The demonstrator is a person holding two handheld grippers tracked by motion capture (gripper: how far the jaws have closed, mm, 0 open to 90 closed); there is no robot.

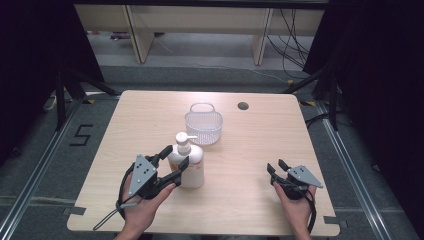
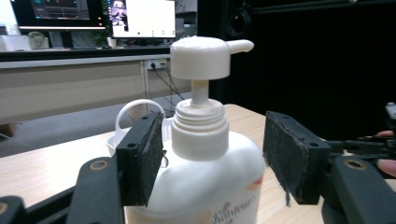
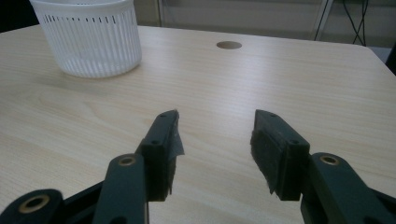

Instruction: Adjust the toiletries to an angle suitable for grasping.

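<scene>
A white pump bottle (image 1: pixel 188 165) with an orange label stands upright left of the table's middle. My left gripper (image 1: pixel 172 158) is open with a jaw on either side of it. In the left gripper view the bottle (image 2: pixel 205 186) stands between the pads (image 2: pixel 293 158) at shoulder height; the left pad sits close against it and the right pad stands clear. A white slotted basket (image 1: pixel 203 128) with a loop handle stands behind the bottle, apart from it. My right gripper (image 1: pixel 278 168) is open low over bare wood at the front right, nothing between its jaws (image 3: pixel 215 140).
The light wood table (image 1: pixel 250 145) has a round cable hole (image 1: pixel 243 106) at the back right. The basket (image 3: pixel 88 42) lies far left of the right gripper and looks empty. Dark stands and cables flank the table on the floor.
</scene>
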